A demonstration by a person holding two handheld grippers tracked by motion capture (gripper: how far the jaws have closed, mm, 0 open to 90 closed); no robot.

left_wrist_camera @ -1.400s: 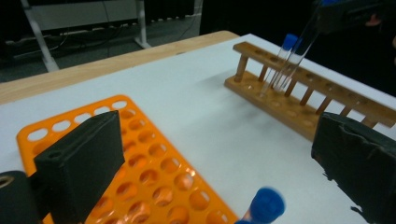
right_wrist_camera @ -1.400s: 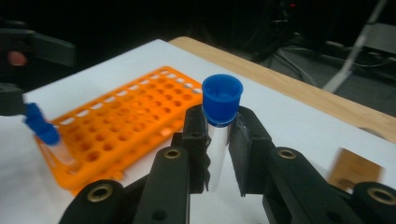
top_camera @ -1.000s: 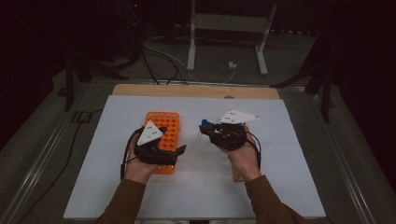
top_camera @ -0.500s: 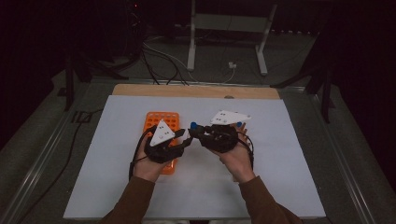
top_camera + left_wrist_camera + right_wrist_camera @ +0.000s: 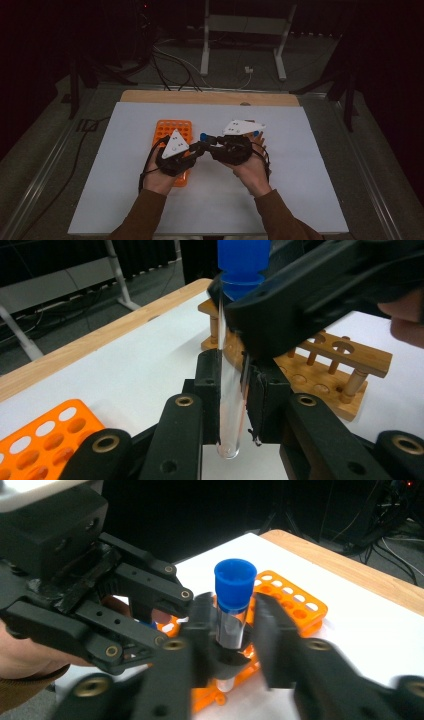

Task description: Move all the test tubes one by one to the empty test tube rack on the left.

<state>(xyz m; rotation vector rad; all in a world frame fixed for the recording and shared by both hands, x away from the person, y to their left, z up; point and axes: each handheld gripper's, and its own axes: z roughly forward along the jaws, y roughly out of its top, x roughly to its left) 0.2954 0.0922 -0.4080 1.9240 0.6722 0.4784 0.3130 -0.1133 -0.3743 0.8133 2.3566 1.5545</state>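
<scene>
I had the test tube [image 5: 231, 405] standing upright between my two hand-held grippers, above the worktop [image 5: 310, 165] and just past the orange rack [image 5: 172, 132] that lay under my left hand. My left hand-held gripper [image 5: 232, 405] had just been closing, and its pads were now clamped on the lower part of the clear glass, the rounded bottom showing just below them. My right hand-held gripper [image 5: 231, 630] had just been opening: its jaws stood a little off the tube on either side, under the blue cap [image 5: 235, 582], so the left one carried it alone. Beyond my left gripper stood the wooden rack [image 5: 320, 370], well apart from the orange one.

I judged the tube light, stiff and brittle, with smooth walls that could slip through hard pads. Squeezing harder risked cracking it, so a moderate grip across the straight wall, away from the rounded end, seemed best. The cap offered a grippier hold, but it might pull off, so I would trust the glass just below it instead.
</scene>
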